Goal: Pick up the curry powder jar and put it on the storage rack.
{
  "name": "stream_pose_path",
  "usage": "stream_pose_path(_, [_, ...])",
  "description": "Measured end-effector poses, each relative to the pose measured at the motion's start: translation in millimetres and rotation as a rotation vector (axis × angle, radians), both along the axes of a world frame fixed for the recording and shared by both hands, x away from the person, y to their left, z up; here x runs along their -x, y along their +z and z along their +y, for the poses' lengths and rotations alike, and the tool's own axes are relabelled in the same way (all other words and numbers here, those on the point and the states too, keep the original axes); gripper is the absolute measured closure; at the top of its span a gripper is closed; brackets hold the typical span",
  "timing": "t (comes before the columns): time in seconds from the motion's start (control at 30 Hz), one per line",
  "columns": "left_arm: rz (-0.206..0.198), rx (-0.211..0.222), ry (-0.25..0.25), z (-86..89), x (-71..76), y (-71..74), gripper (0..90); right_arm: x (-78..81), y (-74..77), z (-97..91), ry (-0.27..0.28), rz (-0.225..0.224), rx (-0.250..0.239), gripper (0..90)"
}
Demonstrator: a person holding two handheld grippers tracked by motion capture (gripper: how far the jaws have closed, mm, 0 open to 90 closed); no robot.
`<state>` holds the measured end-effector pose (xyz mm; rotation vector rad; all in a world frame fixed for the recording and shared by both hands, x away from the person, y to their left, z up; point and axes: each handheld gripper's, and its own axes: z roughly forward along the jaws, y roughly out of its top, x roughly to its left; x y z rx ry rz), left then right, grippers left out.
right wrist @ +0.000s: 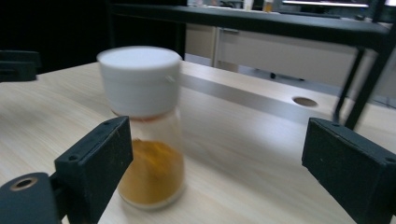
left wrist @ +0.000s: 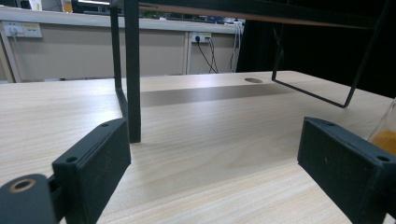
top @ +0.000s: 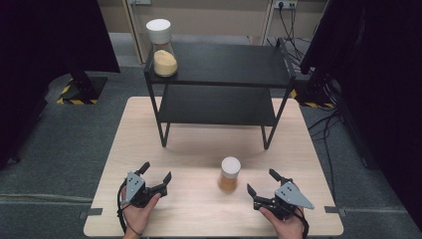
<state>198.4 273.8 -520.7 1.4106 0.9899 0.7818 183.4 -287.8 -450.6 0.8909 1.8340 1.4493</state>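
A small glass jar (top: 229, 174) with a white lid and orange powder stands on the wooden table (top: 199, 149), between my two grippers. In the right gripper view the jar (right wrist: 144, 126) sits just ahead of the left jaw, blurred. My right gripper (top: 260, 182) is open, to the right of the jar. My left gripper (top: 156, 173) is open near the table's front left, with nothing between its jaws. A sliver of the jar (left wrist: 385, 133) peeks past the right jaw in the left gripper view. A taller jar (top: 162, 47) of pale yellow powder stands on the black shelf (top: 224, 64).
The black two-level metal shelf stands at the table's far half; its front legs (left wrist: 132, 74) rise ahead of the left gripper. A round cable hole (left wrist: 253, 80) is in the tabletop. Dark curtains hang at both sides, and cables (top: 323, 124) lie on the floor at the right.
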Motion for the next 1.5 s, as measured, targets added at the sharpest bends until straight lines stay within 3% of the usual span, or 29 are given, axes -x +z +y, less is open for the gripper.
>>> stream_pose_path(0.3, [-0.001,-0.005,-0.003,-0.7,-0.1,0.2,9.2,-28.1,5.4,28.9,0.093,0.019,0.010,12.1])
stream_pose_path(0.5, [0.000,0.002,-0.003,0.6,-0.2,-0.2,9.2,-40.8,2.8,43.6,0.114,0.038,0.009,15.1])
stream_pose_path(0.7, [-0.002,-0.010,-0.005,-0.6,-0.2,0.5,9.3,-48.3,2.7,46.2,0.124,0.039,0.023,21.2])
stream_pose_path(1.07, [-0.004,-0.010,-0.004,-0.6,0.1,0.2,9.3,-54.3,-0.3,46.4,0.137,0.032,0.011,32.6])
stream_pose_path(1.5, [-0.008,-0.017,-0.005,-1.5,0.5,0.1,9.4,-48.6,4.0,50.2,0.116,0.036,0.019,34.0])
